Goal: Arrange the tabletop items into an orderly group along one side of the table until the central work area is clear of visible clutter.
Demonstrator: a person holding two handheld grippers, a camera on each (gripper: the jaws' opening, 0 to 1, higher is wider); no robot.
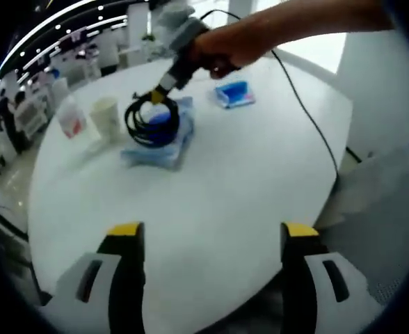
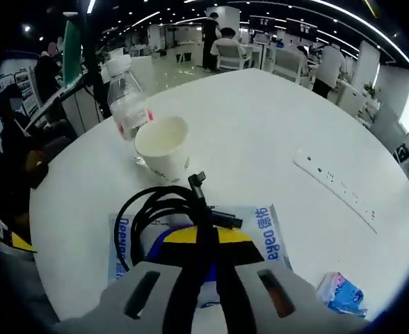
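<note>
**Cable going onto the pack**

Left gripper view: our left claw (image 1: 213, 240) hung wide apart, empty, over bare bench (image 1: 246, 181). The right claw (image 1: 157, 94) pinched the cable (image 1: 151, 120) above the pack (image 1: 164, 146).

Right gripper view: right claw (image 2: 206, 240) clamped on cable (image 2: 164, 209), beside cup (image 2: 163, 147) and bottle (image 2: 126, 97). We judged a low, centred release best.

Blue lettering is showing on the white wipes pack (image 2: 263, 233) lying on the counter (image 2: 274, 139) in the right gripper view. The print is running upside down to the camera and is partly sitting under the black cable (image 2: 156, 209), so no word is reading with certainty. The red label on the water bottle (image 2: 129, 104) is showing print too small to read. The small blue packet (image 1: 234, 94) in the left gripper view is blurring out.
</note>
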